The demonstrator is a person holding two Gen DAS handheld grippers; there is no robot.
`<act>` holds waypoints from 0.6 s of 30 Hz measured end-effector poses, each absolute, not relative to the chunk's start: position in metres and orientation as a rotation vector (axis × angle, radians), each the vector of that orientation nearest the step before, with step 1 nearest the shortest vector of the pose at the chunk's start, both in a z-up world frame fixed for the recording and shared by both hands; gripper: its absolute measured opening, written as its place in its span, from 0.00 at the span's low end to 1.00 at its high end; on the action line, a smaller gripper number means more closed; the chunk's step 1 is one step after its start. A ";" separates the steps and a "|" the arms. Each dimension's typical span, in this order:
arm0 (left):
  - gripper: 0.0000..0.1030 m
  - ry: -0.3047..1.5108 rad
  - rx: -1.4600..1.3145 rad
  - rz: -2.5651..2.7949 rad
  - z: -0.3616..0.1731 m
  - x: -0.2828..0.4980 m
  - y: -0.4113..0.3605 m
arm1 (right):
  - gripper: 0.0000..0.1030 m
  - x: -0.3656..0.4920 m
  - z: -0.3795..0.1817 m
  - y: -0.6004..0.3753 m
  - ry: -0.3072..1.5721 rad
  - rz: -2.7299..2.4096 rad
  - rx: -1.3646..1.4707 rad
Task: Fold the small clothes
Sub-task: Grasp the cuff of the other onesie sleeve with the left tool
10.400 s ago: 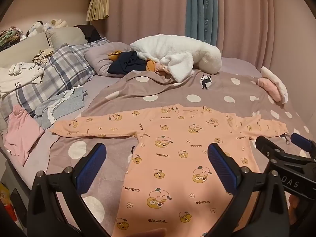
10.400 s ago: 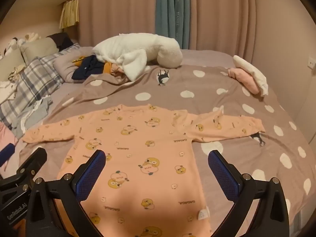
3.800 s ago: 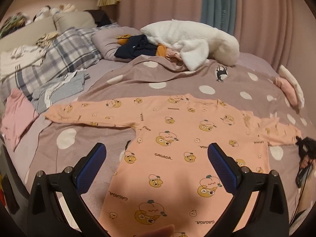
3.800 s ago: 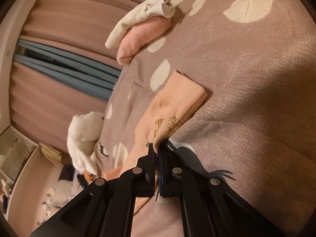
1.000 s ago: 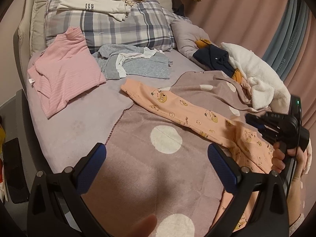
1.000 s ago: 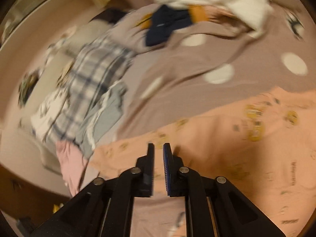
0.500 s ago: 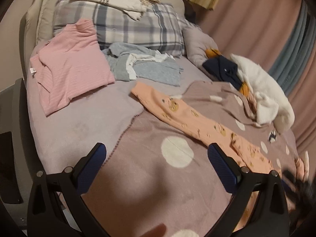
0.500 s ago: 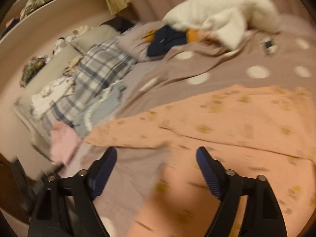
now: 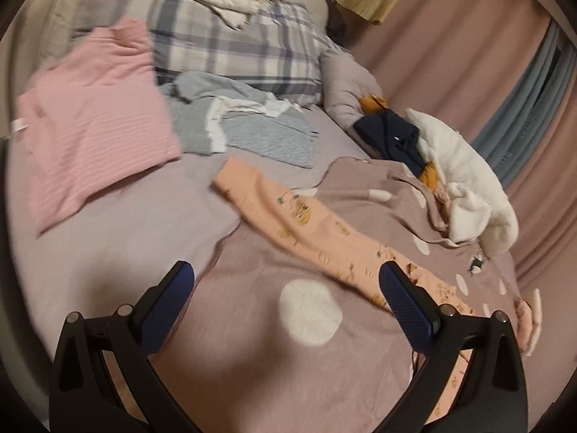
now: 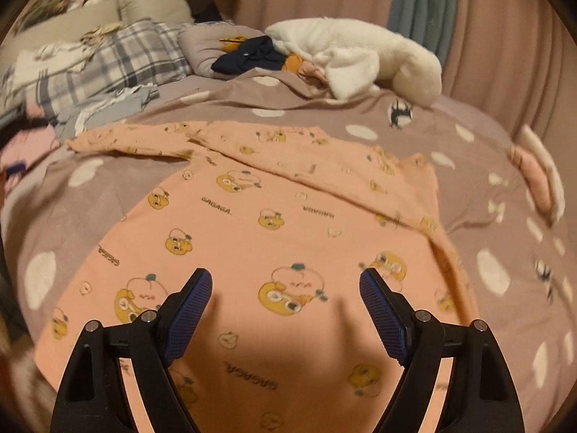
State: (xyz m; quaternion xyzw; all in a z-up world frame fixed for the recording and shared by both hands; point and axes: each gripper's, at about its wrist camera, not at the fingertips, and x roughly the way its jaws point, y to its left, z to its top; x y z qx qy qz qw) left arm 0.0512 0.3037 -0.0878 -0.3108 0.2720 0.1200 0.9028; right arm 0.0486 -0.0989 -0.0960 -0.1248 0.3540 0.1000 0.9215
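From the left wrist view, the left tongs [image 9: 285, 288] hang wide open and empty above the taupe blanket with white polka dots [image 9: 310, 310]. A second ago they were aimed further off the shirt; now the outstretched left sleeve [image 9: 288, 216] of the peach long-sleeved shirt printed with yellow cartoon faces runs slantwise just ahead of them, its cuff lying on the mauve bedsheet [image 9: 119, 231]. I'd judge that sleeve is the next thing to be picked up. Beyond it lie a folded pink striped top [image 9: 90, 137], a grey garment [image 9: 259, 137] and a plaid pillow [image 9: 223, 50].

From the right wrist view, the right tongs [image 10: 285, 306], nearly shut a second ago, now stand spread apart, holding nothing, above the peach shirt [image 10: 252, 238]. The right sleeve [image 10: 324, 176] has been laid across the chest, so one side of the fold looks done. A white fluffy plush [image 10: 360, 54] and pink curtains [image 10: 505, 36] lie behind, at the far side of the bed.
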 end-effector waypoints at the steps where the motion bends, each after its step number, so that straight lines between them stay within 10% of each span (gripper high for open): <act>1: 0.99 0.569 -0.634 0.234 -0.089 0.058 0.309 | 0.81 0.050 -0.094 -0.099 0.712 0.191 -0.270; 10: 0.91 0.715 -0.805 0.080 -0.117 0.123 0.362 | 0.81 0.051 -0.098 -0.123 0.700 0.168 -0.261; 18: 0.49 0.755 -0.862 0.189 -0.136 0.143 0.381 | 0.81 0.062 -0.099 -0.153 0.739 0.135 -0.120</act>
